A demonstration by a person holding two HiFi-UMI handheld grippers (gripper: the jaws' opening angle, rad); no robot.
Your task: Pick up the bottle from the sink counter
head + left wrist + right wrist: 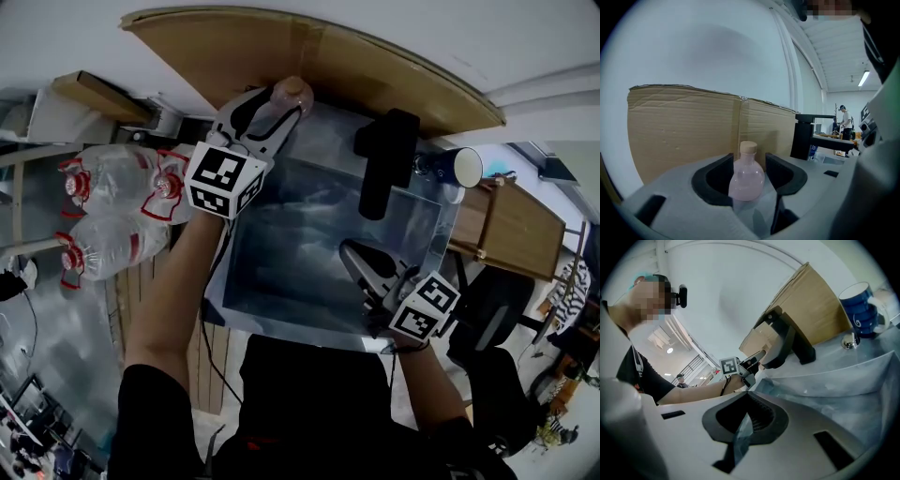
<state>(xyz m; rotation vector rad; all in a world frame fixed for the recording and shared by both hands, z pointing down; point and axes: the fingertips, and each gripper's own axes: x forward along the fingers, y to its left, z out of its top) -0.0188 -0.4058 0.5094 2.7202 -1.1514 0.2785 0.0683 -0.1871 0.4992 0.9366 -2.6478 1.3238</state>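
Observation:
A small pink round-bellied bottle (287,94) with a tan cap stands on the sink counter against a cardboard sheet (309,56). In the left gripper view the bottle (746,177) stands upright between the two black pads. My left gripper (272,111) (749,160) is open around it, and I see no pad pressing on it. My right gripper (364,261) (749,401) hangs over the sink basin (417,230), shut and holding nothing. The right gripper view also shows the left gripper (740,367) at the far counter.
A black faucet (382,164) rises at the back of the sink, with a blue mug (459,167) to its right. Large water bottles (103,206) with red labels lie left of the sink. A wooden table (516,225) stands at the right.

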